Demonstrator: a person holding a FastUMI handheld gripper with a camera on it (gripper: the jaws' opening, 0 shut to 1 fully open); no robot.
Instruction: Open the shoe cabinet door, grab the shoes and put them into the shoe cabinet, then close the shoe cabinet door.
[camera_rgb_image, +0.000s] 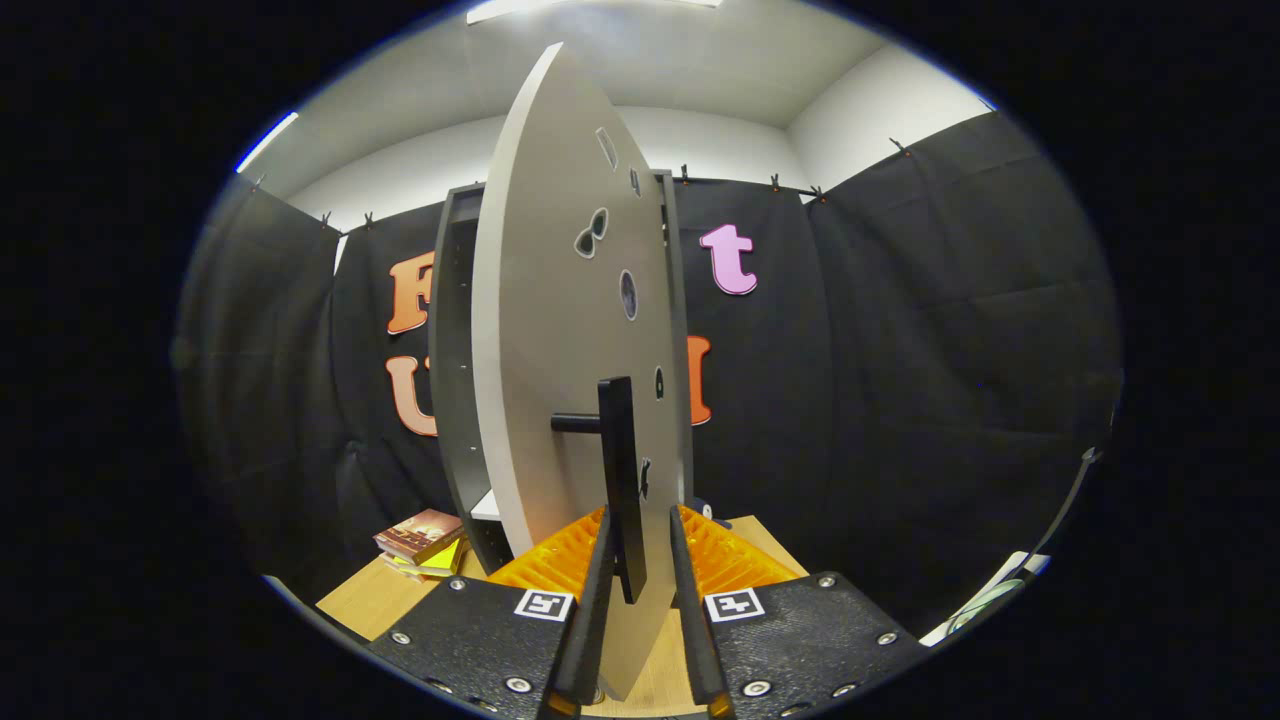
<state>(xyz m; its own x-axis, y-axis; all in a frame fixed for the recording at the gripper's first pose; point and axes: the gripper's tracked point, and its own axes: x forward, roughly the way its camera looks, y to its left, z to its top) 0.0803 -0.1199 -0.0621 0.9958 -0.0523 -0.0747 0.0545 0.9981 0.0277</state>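
Right now the biggest thing is the shoe cabinet (455, 380), a tall dark box standing on the wooden table (375, 600). It sits at about eleven o'clock from the fingers, and one pale shelf shows low down inside it.

Next is the cabinet door (560, 350) — a wide, light grey board. It is swung out toward the camera, so we look almost straight along its edge. That is why it seems so tall and thin, rising to twelve o'clock. Some small stickers dot its face. I think the door is being pulled open, which is the first step of the job, so there is much left to do.

On the door is a dark bar handle (620, 480) on a short peg. The bar stands upright so it is easy to grab.

The gripper (640, 560) has the low end of the bar between its two fingers. The fingers are close together around it, but a thin gap seems to show on each side — I cannot tell if they truly pinch it.

At about ten o'clock, beside the foot of the cabinet, lies a small stack of books (420, 545), well out of the door's way.

The shoes are somewhere I cannot see.
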